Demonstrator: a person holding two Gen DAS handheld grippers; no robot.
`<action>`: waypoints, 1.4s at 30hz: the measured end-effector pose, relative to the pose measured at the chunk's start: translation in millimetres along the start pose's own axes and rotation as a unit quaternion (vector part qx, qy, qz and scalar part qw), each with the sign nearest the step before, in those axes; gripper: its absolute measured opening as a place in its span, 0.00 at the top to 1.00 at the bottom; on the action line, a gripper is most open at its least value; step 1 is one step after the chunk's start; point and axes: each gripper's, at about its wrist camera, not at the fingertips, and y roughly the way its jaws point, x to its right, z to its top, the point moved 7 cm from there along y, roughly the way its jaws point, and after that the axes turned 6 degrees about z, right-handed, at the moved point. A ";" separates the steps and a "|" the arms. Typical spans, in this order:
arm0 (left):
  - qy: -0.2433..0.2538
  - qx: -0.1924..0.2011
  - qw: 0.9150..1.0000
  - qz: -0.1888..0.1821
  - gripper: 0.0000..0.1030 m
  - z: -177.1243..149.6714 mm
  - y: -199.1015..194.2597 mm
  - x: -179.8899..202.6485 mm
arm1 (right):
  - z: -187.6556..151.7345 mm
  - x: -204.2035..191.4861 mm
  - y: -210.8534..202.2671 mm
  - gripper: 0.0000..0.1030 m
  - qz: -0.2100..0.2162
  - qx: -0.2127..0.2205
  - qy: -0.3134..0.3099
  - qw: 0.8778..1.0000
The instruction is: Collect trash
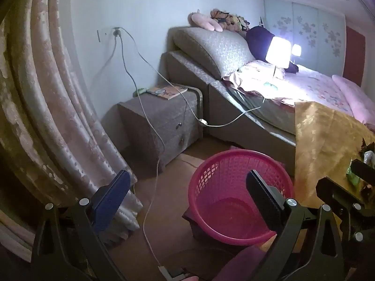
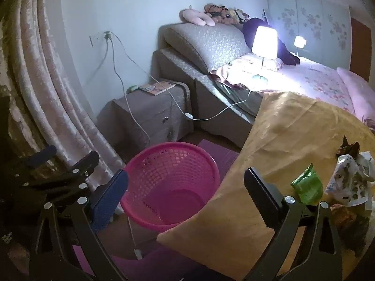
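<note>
Both my left gripper (image 1: 187,194) and right gripper (image 2: 186,193) hang spread and empty near the pink basket (image 2: 150,213), while the green wrapper (image 2: 305,187) lies on the tabletop (image 2: 269,140), probably light, crinkly, slippery, best pinched at its upturned edge.

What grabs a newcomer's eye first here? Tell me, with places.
The lit white-shaded table lamp glaring on the bed at upper right comes first. Next is the bright pink plastic mesh basket, empty on the floor at centre, beside the yellow-gold cloth-covered table. Crumpled wrappers, including a green plastic one, lie at that table's right edge.
</note>
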 end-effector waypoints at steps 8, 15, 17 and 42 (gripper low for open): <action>-0.015 -0.028 0.999 -0.002 0.07 0.6 20.0 -7.1 | -5.4 -3.2 6.9 0.07 0.004 -0.013 0.008 1.000; -0.017 -0.027 0.999 0.009 0.07 -0.6 19.2 -14.4 | -9.1 -5.4 16.7 0.07 0.000 -0.017 0.019 1.000; -0.018 -0.027 0.999 0.010 0.07 -0.7 19.2 -15.8 | -9.4 -2.6 16.6 0.07 -0.001 -0.016 0.022 1.000; -0.015 -0.040 0.999 0.016 0.07 -3.9 24.3 -19.5 | -11.3 7.5 16.5 0.07 -0.006 -0.014 0.033 0.999</action>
